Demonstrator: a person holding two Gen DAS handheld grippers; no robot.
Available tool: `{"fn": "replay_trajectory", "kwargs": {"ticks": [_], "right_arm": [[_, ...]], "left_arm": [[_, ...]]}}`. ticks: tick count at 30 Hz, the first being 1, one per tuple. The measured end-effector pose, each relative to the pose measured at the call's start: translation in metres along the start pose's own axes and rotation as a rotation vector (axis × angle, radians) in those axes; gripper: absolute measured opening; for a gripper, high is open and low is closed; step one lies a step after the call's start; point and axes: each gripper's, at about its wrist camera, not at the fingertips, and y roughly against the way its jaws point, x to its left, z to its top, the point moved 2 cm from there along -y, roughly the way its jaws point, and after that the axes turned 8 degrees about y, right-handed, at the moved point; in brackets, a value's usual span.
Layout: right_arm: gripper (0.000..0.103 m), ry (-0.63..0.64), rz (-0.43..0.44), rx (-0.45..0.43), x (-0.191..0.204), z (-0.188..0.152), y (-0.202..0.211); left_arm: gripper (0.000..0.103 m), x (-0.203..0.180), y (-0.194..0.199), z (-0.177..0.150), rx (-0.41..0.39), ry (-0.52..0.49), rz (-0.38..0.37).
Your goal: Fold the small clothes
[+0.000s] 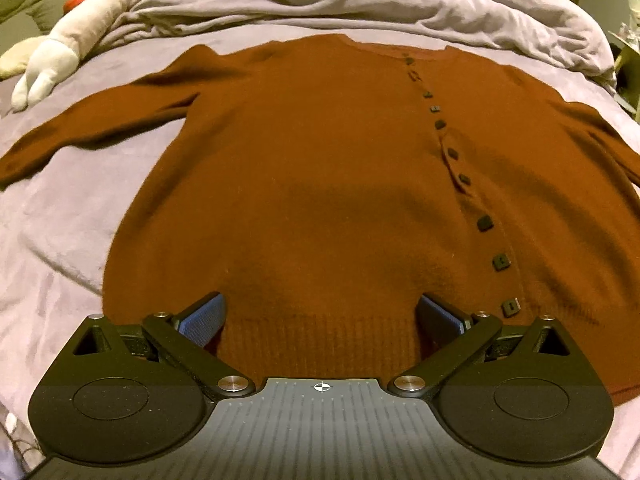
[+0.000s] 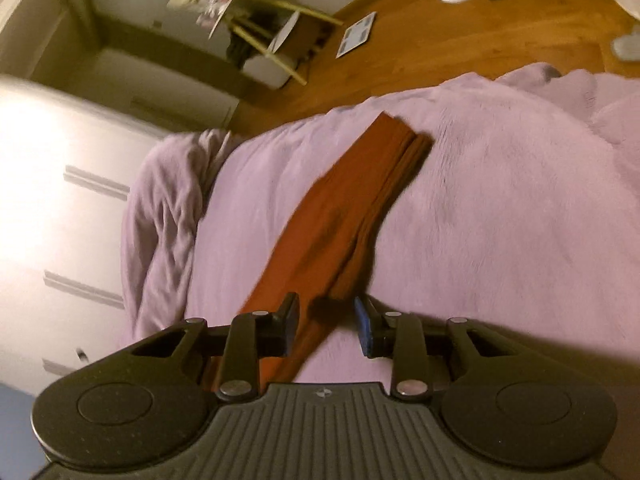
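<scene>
Lavender bed cover (image 1: 60, 208) carries rust cardigan (image 1: 320, 184), spread flat. My left gripper (image 1: 320, 312) jaws wide over hem; right gripper (image 2: 326, 326) jaws part-open astride sleeve (image 2: 352, 208), nothing gripped.

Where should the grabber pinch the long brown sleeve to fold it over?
Probably near the ribbed cuff of the sleeve, coming down from above. The sleeve lies flat and stretched out on the purple blanket, so lifting its far end lets the rest follow. The right gripper is open over the sleeve's near part.
</scene>
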Motion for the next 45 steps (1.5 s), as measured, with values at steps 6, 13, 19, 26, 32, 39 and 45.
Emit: {"fn": "replay_trajectory", "kwargs": {"ticks": [6, 13, 19, 26, 32, 39, 45], "right_arm": [[0.01, 0.146, -0.068, -0.024, 0.019, 0.007, -0.019], [0.006, 0.557, -0.135, -0.154, 0.104, 0.001, 0.005], [0.006, 1.098, 0.161, -0.165, 0.241, -0.104, 0.035], [0.057, 1.367, 0.378, 0.103, 0.277, -0.236, 0.028], [0.057, 1.098, 0.294, 0.299, 0.233, -0.232, 0.014], [0.056, 0.855, 0.285, 0.399, 0.185, -0.213, -0.004], [0.056, 0.786, 0.298, 0.427, 0.17, -0.206, -0.011]], "left_arm": [[0.103, 0.012, -0.004, 0.001, 0.025, 0.035, -0.05], [0.103, 0.014, -0.002, 0.002, 0.019, 0.052, -0.049], [0.103, 0.01, 0.016, 0.023, -0.055, 0.041, -0.05], [0.103, -0.01, 0.021, 0.082, -0.127, 0.054, -0.28], [0.103, -0.053, -0.022, 0.132, -0.083, 0.04, -0.441], [0.097, -0.102, -0.088, 0.166, 0.025, 0.06, -0.496], [0.07, -0.118, -0.129, 0.164, 0.17, 0.118, -0.513]]}}
